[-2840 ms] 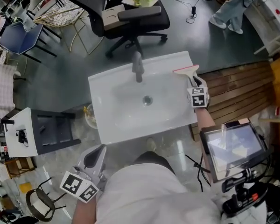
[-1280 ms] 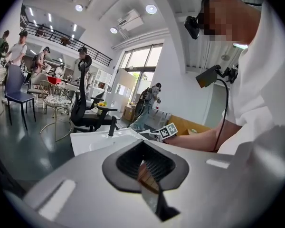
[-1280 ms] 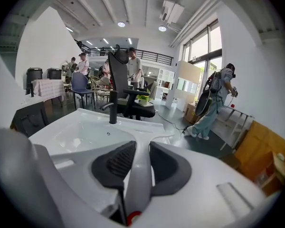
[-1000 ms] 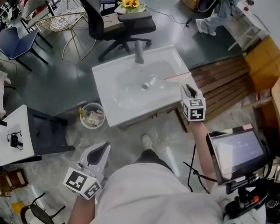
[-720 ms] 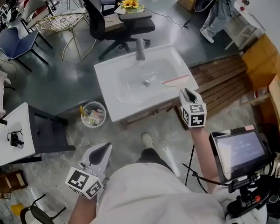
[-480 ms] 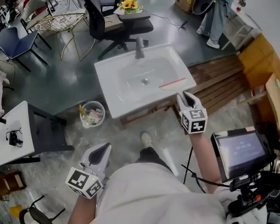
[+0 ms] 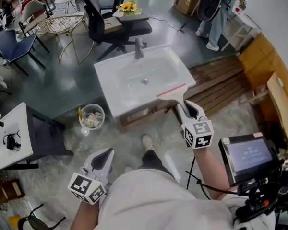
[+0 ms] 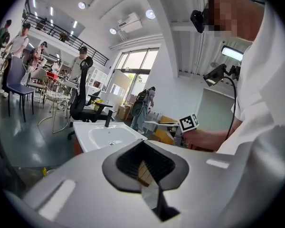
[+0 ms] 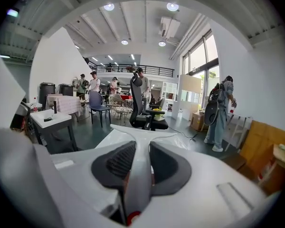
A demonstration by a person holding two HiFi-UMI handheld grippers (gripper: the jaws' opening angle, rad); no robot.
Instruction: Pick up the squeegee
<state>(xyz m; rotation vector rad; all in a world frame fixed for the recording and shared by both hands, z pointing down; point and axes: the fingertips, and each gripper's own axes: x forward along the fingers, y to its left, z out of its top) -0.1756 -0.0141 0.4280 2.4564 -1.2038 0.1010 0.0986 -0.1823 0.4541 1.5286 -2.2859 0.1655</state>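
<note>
Squeegee (image 7: 172,91) gripped in right tool (image 7: 183,107), beside white sink (image 7: 105,75)

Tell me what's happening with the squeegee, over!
Right gripper shut on squeegee. Left gripper shut, empty. Squeegee in air by sink's front corner. Nothing blocking.

Standing by, I see a white short-sleeved shirt (image 7: 153,200), a dark trouser leg (image 7: 152,160) over a pale shoe (image 7: 146,142), and a small black camera (image 8: 199,19) worn at the head. The left gripper (image 7: 102,155) and the right gripper (image 7: 185,108) are smooth pale-grey shells tapering toward the jaws, whose inner faces carry black ribbed pads (image 9: 118,161). Behind the jaws each shell ends in a white cube (image 7: 198,134) printed with black square markers, and a lighter rectangular patch (image 8: 57,205) sits on the shell to either side of the pads.
</note>
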